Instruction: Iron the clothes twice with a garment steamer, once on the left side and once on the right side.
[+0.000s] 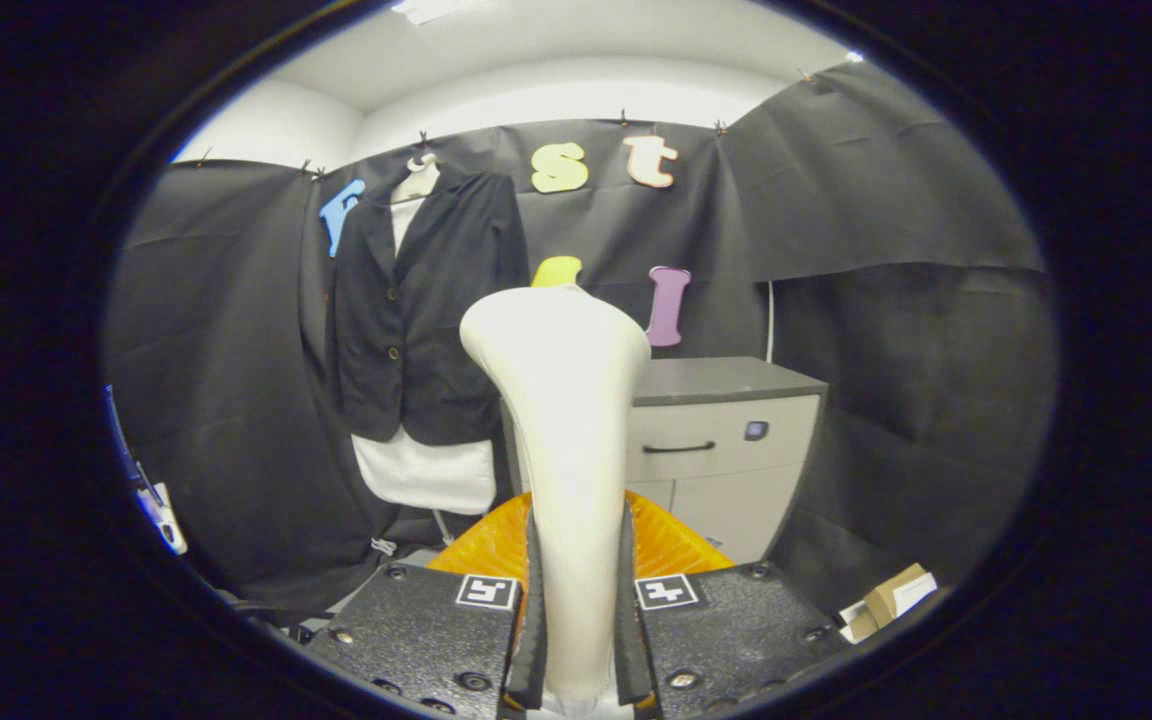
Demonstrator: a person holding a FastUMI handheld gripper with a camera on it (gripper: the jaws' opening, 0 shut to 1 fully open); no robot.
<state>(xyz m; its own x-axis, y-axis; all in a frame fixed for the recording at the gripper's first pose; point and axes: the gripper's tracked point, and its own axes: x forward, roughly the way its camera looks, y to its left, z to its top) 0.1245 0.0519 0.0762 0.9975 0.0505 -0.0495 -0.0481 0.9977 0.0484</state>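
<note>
Upright, the tongs [576, 620] are gripping the garment steamer [566, 420] by its handle, its face turning away unseen, while the dark jacket [416, 310] is hanging beyond, left of a cabinet [726, 440].

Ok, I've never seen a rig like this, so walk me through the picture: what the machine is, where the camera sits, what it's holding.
There is no robot arm here. A person carries a two-finger gripper in one hand, and a fisheye camera riding on it looks forward along the fingers, which is why everything looks bent. The two dark blocks low down are the gripper's body. Its fingers press from both sides on the white handle of a garment steamer, whose wide head rises just ahead of them. Beyond it, a dark jacket over a white garment hangs against the black cloth wall. Beside the clothes stands a grey cabinet with a drawer. Something orange and ribbed lies just behind the fingers; I cannot tell what it is.
</note>
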